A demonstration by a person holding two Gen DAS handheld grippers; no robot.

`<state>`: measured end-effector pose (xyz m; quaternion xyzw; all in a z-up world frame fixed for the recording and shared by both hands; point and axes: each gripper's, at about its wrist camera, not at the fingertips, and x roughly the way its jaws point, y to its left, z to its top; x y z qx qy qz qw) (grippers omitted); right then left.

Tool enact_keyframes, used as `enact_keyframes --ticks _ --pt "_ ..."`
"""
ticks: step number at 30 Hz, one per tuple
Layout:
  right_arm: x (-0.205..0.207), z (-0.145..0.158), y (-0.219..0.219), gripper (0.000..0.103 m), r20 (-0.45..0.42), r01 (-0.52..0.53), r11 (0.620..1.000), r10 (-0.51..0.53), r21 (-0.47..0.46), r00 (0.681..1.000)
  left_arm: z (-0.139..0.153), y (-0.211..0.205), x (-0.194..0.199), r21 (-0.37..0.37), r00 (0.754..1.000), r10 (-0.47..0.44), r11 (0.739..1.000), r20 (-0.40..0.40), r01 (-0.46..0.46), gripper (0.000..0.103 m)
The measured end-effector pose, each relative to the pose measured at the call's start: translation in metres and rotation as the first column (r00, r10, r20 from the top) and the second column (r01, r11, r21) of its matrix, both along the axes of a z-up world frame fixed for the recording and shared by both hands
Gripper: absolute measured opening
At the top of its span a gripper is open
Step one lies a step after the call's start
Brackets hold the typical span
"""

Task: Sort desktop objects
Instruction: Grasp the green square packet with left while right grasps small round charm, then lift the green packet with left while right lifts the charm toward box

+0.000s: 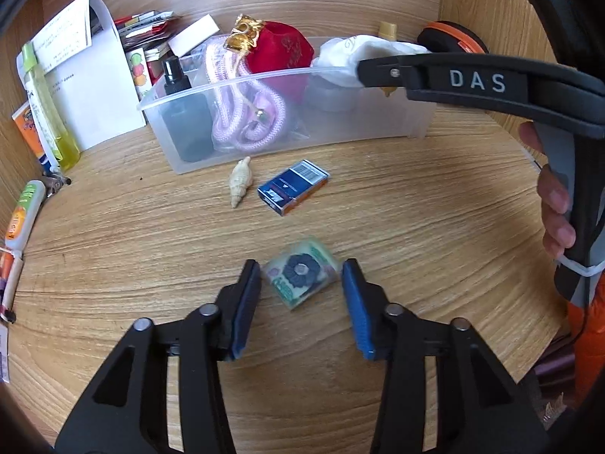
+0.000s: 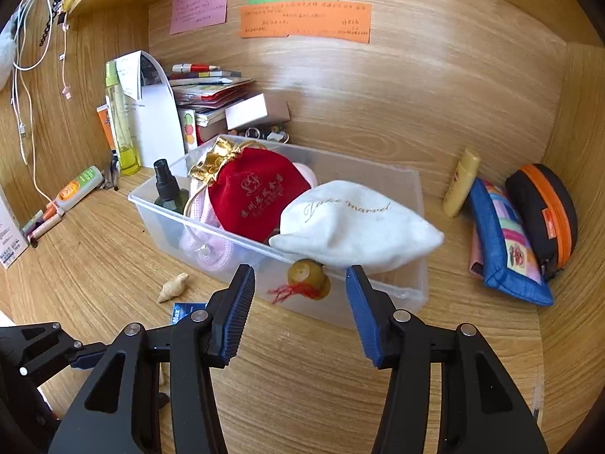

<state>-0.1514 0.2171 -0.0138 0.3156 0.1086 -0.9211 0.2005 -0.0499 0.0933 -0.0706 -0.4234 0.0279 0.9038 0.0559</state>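
The left claw (image 1: 301, 299), jaws apart and empty, straddles the small clear packet (image 1: 301, 272) on the bench (image 1: 416, 204); closing comes next.

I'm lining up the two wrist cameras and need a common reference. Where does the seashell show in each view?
Left wrist: seashell lies on the desk left of centre, just in front of the clear bin, beside the blue box.
Right wrist: seashell sits lower left, in front of the bin's near left corner.
Shared landmark: the red pouch inside the bin.
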Motion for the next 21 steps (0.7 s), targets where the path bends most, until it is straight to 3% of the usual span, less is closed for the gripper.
enact_keyframes --ticks 5,7,9,21 --pt "-0.001 0.000 0.002 0.033 -0.012 0.012 1.000 -0.012 0.006 1.000 -0.001 -0.006 0.000 0.000 1.000 0.008 1.000 -0.010 -0.008 0.040" --pt "-0.001 0.000 0.002 0.020 -0.018 0.021 1.000 -0.021 0.014 1.000 -0.001 -0.008 0.000 0.001 1.000 0.015 1.000 -0.014 -0.015 0.040" --pt "-0.002 0.001 0.004 0.018 -0.008 0.011 1.000 -0.011 0.007 1.000 -0.001 -0.010 0.001 0.005 1.000 0.023 1.000 -0.015 -0.023 0.040" --pt "0.006 0.003 0.007 0.017 0.004 -0.005 1.000 0.006 -0.008 1.000 0.020 -0.022 0.004 0.049 0.997 0.047 0.998 -0.062 -0.044 0.040"
